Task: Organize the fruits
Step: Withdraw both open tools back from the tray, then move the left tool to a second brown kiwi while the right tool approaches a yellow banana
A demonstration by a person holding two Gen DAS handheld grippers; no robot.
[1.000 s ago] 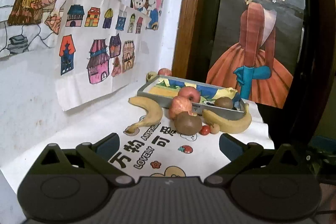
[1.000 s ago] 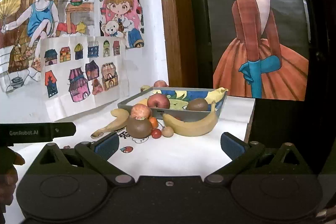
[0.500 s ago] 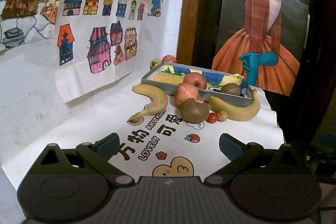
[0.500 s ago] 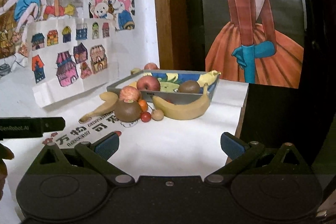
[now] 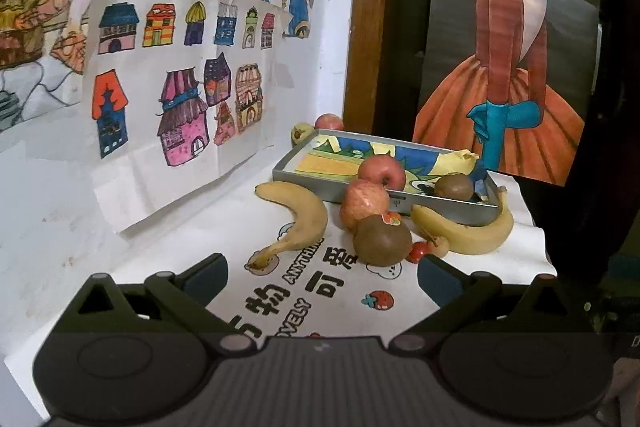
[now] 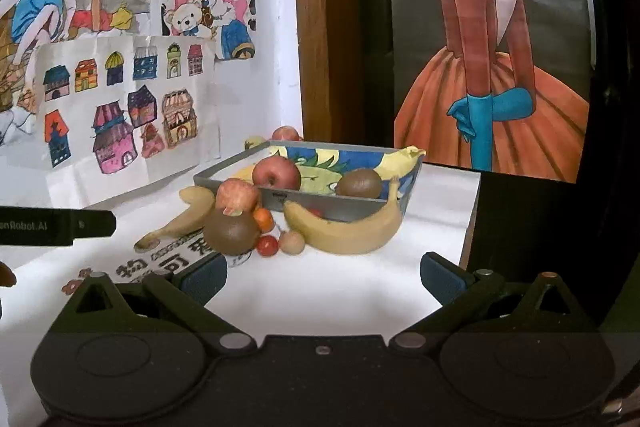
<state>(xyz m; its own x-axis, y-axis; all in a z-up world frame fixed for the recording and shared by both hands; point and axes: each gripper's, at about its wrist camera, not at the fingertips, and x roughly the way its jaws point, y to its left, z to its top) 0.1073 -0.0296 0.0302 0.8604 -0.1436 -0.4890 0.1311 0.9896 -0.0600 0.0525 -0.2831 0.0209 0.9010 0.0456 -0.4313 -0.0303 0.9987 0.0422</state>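
Note:
A grey tray (image 5: 304, 182) (image 6: 224, 171) with a colourful liner holds a red apple (image 5: 381, 171) (image 6: 276, 175) and a kiwi (image 5: 453, 187) (image 6: 359, 183). In front of it lie a second apple (image 5: 364, 203) (image 6: 237, 195), a large kiwi (image 5: 382, 241) (image 6: 231, 231), two bananas (image 5: 300, 215) (image 6: 344, 231), a cherry tomato (image 5: 418, 251) (image 6: 267, 245) and a small tan fruit (image 6: 292, 242). My left gripper (image 5: 322, 277) is open just short of the large kiwi. Open too, my right gripper (image 6: 322, 277) faces the right banana. Both hold nothing.
A printed white cloth (image 5: 340, 291) covers the table, whose right edge (image 6: 468, 227) drops off into the dark. Drawings (image 5: 172, 99) hang on the wall to the left. Another apple (image 5: 329, 121) and a greenish fruit (image 5: 301, 133) sit behind the tray. The left gripper's body (image 6: 56, 225) shows at the right view's left edge.
Both grippers have dipped and come a little nearer to the fruit pile, which looks larger now. No fruit has moved, and both grippers stay open.

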